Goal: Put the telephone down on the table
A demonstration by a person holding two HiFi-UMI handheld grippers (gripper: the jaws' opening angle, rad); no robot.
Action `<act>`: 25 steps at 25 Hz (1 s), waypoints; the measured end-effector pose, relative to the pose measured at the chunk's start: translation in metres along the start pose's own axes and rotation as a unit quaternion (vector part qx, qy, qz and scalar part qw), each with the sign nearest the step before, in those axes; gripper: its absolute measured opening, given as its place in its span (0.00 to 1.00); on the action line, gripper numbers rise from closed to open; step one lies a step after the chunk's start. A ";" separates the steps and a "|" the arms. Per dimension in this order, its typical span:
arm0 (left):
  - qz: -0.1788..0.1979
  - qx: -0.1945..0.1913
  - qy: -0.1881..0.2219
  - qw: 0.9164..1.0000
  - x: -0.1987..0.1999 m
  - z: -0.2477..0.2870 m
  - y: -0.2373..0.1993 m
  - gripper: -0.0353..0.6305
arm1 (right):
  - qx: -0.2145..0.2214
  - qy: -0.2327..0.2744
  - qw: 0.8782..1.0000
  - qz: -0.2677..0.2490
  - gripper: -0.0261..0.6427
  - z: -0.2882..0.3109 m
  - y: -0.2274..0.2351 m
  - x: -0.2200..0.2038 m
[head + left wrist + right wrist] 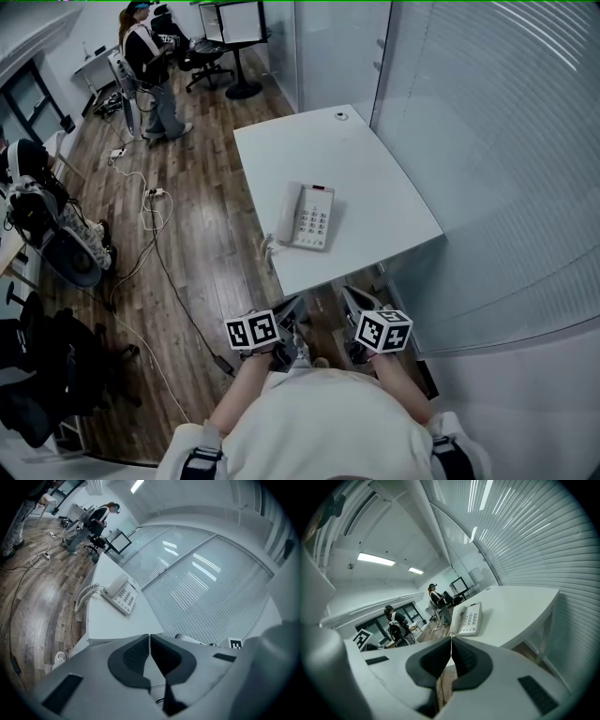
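Note:
A white desk telephone lies flat on the white table, near its front left edge, handset on the cradle and the coiled cord hanging over the left side. Both grippers are held low in front of the table's near edge, apart from the phone. My left gripper is shut with nothing between its pads; in its own view the telephone sits ahead on the table beyond the shut left gripper. My right gripper is shut and empty too, with the telephone ahead of the right gripper.
A glass wall with blinds runs along the table's right side. A small round object sits at the table's far corner. Cables trail over the wooden floor at left. People and office chairs stand farther back.

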State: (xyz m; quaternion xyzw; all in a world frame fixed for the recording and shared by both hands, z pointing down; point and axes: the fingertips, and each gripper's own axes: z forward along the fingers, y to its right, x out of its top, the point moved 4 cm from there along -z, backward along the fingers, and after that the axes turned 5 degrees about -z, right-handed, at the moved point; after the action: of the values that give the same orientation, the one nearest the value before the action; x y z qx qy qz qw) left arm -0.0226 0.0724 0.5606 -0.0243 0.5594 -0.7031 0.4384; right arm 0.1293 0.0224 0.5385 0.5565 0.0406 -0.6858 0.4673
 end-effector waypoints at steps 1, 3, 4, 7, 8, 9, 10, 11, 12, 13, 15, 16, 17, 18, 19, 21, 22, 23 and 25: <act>0.001 0.000 0.000 1.000 0.000 0.001 0.001 0.10 | -0.001 0.001 1.000 -0.002 0.07 0.000 0.001 0.001; 0.003 0.000 -0.002 1.000 0.001 0.004 0.001 0.10 | -0.003 0.002 1.000 -0.006 0.07 0.001 0.002 0.000; 0.002 0.000 -0.003 1.000 0.000 0.004 0.001 0.10 | -0.003 0.002 1.000 -0.008 0.07 0.001 0.002 0.000; -0.002 0.000 -0.005 1.000 0.000 0.003 0.000 0.10 | -0.002 0.000 1.000 -0.009 0.07 0.003 0.000 -0.003; -0.003 0.000 -0.004 1.000 -0.001 0.002 0.000 0.10 | -0.001 0.000 1.000 -0.009 0.07 0.003 -0.001 -0.003; -0.003 0.000 -0.004 1.000 -0.001 0.002 0.000 0.10 | 0.000 0.000 1.000 -0.008 0.07 0.003 -0.001 -0.003; -0.003 -0.001 -0.004 1.000 -0.001 0.003 0.000 0.10 | 0.000 0.000 1.000 -0.008 0.07 0.004 0.000 -0.003; -0.003 0.000 -0.004 1.000 -0.001 0.002 -0.001 0.10 | 0.000 0.001 1.000 -0.007 0.07 0.004 0.000 -0.003; -0.004 0.000 -0.004 1.000 -0.001 0.002 -0.002 0.10 | 0.000 0.002 1.000 -0.007 0.07 0.005 0.000 -0.003; -0.004 0.001 -0.005 1.000 -0.001 0.002 -0.002 0.10 | 0.001 0.003 1.000 -0.006 0.07 0.005 0.000 -0.003; -0.005 0.001 -0.004 1.000 -0.001 0.001 -0.002 0.10 | 0.000 0.004 1.000 -0.004 0.07 0.005 0.001 -0.002; -0.006 0.001 -0.004 1.000 -0.001 0.000 -0.002 0.10 | 0.000 0.004 1.000 -0.004 0.07 0.005 0.001 -0.002; -0.007 0.001 -0.004 1.000 -0.002 0.000 -0.002 0.10 | 0.000 0.005 1.000 -0.002 0.07 0.005 0.001 -0.003; -0.007 0.001 -0.004 1.000 -0.002 -0.001 -0.003 0.10 | 0.000 0.005 1.000 -0.001 0.07 0.005 0.000 -0.003; -0.007 0.002 -0.004 1.000 -0.002 -0.002 -0.004 0.10 | 0.000 0.006 1.000 0.000 0.07 0.005 0.000 -0.004; -0.008 0.001 -0.005 1.000 -0.003 -0.003 -0.005 0.10 | -0.001 0.007 1.000 0.000 0.07 0.005 -0.001 -0.004; -0.008 0.001 -0.004 1.000 -0.002 -0.004 -0.006 0.10 | -0.001 0.007 1.000 0.000 0.07 0.005 -0.001 -0.003; -0.008 0.001 -0.004 1.000 -0.002 -0.004 -0.006 0.10 | -0.001 0.008 1.000 -0.001 0.07 0.006 -0.001 -0.003; -0.010 0.001 -0.003 1.000 -0.001 -0.006 -0.007 0.10 | -0.001 0.008 1.000 -0.002 0.07 0.005 -0.003 -0.003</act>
State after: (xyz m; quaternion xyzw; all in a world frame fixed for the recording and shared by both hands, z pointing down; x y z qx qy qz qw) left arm -0.0291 0.0771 0.5642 -0.0316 0.5569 -0.7077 0.4336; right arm 0.1234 0.0226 0.5417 0.5613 0.0462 -0.6821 0.4665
